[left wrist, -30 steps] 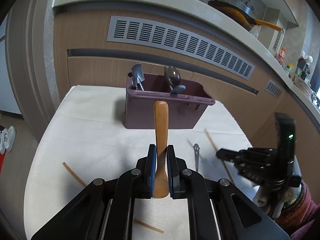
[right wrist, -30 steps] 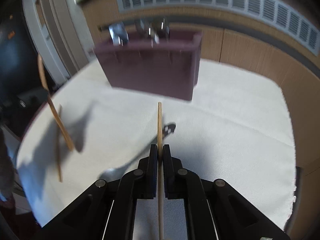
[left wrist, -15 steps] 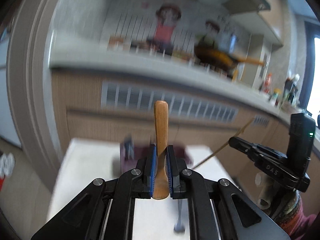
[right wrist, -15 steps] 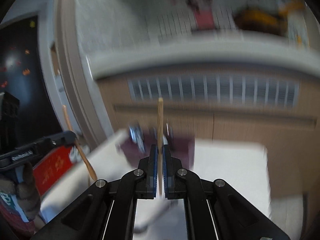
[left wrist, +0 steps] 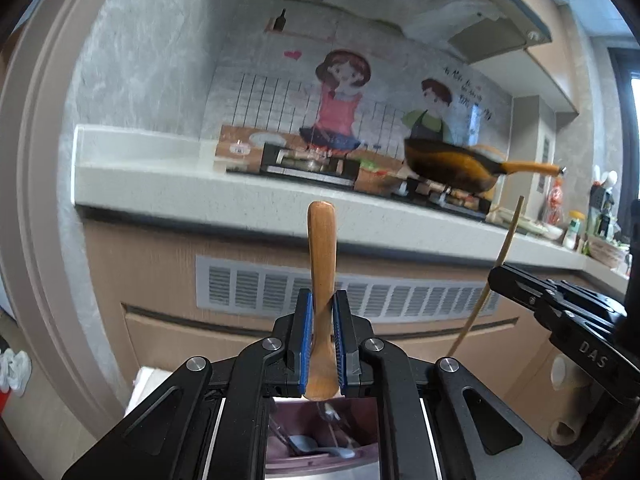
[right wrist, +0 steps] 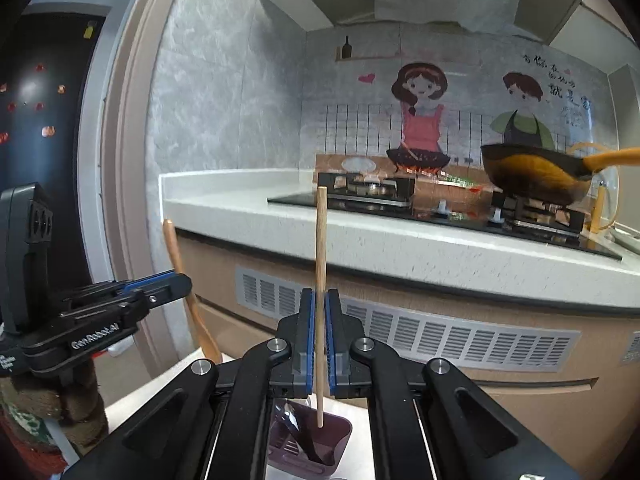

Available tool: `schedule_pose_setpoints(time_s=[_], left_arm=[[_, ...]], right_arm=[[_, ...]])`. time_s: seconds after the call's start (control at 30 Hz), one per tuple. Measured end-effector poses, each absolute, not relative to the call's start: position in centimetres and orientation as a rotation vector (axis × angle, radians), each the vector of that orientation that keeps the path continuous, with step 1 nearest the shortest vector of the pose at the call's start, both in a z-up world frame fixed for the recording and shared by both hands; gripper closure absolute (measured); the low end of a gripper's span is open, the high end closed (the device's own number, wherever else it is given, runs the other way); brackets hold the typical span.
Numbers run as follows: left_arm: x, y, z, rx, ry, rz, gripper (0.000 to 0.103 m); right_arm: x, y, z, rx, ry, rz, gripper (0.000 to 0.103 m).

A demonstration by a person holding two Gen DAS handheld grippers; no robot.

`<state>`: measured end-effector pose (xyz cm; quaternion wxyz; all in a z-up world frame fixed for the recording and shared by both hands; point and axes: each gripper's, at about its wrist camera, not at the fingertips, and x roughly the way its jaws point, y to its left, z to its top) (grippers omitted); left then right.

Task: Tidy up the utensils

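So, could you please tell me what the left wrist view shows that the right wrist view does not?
Only the left wrist view shows the bottles at the counter's far right and pale spoons in the purple holder. Only the right wrist view shows the dark door with magnets. Both show the left tongs shut on the wooden spoon, the right tongs shut on the chopstick, and the orange pan.

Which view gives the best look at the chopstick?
The right wrist view: the chopstick runs full length, upright between the right gripper. The left wrist view shows the chopstick only off to the side, thin and partly hidden.
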<state>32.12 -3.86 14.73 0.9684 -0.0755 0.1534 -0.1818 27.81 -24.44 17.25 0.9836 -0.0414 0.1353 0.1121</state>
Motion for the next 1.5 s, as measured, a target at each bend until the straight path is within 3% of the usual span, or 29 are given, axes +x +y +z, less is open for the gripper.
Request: schedule_pose_setpoints(time_s=[0.47, 0.63, 0.73, 0.87, 1.13, 1.3, 1.5], left_arm=[[36.1, -4.5, 5.1, -0.234, 0.597, -0.437, 0.091], [34.7, -3.3, 4.5, -0.245, 0.623, -0.418, 0.071], [32.7, -1.8, 4.8, -0.216, 0.63, -0.343, 0.068], [29.6, 1.3, 3.5, -0.204, 0.695, -0.24, 0.067], [23.8, 7.2, -3.1, -0.232, 0.894, -0.096, 0.067], [23.0, 10.6, -5.7, -0.346, 0.951, -0.026, 0.067], [24.4, 10.7, -7.3, -0.419, 0.986, -0.045, 0.067]], right_arm=[[32.4, -25.6, 7.7, -0.019, 0.57, 0.236, 0.095], [31.1, -27.2, 6.4, 0.014, 0.597, 0.219, 0.083], [29.1, -28.0, 5.9, 0.031, 0.61, 0.228, 0.079], [26.6, -28.1, 3.0, 0.08, 0.723, 0.308, 0.067], [24.2, -27.1, -7.0, 0.214, 1.041, 0.297, 0.067], [24.6, -25.6, -8.2, 0.197, 1.051, 0.247, 0.066], [24.6, -21.6, -8.3, -0.038, 1.025, 0.207, 0.065]])
